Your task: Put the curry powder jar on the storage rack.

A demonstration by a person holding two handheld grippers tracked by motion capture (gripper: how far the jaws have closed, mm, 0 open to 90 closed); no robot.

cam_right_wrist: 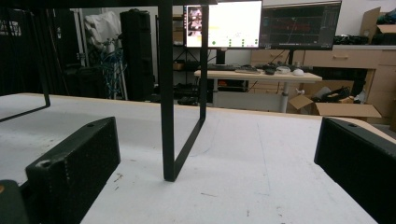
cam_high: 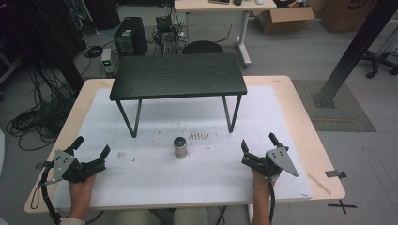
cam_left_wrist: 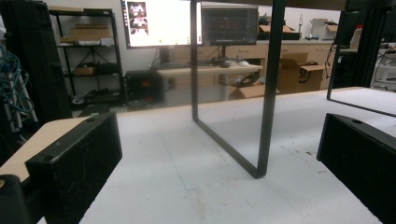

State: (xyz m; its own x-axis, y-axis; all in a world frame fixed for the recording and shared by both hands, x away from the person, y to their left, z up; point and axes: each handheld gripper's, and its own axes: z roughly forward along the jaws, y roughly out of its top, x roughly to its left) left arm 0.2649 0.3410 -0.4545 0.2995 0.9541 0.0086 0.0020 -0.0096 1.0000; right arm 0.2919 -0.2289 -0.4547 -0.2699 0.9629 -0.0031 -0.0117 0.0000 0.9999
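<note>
Currently left gripper (cam_high: 91,146) and right gripper (cam_high: 258,142) rest on white mat (cam_high: 155,180), jaws wide, empty; metal cylinder (cam_high: 180,147) upright between them, before black shelf (cam_high: 178,75)

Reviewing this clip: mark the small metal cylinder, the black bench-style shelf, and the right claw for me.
metal cylinder (cam_high: 180,148), high view, on its side wall.
black shelf (cam_high: 178,75), high view, middle of its top board.
right claw (cam_high: 259,142), high view, midway between its two open jaw tips.
</note>
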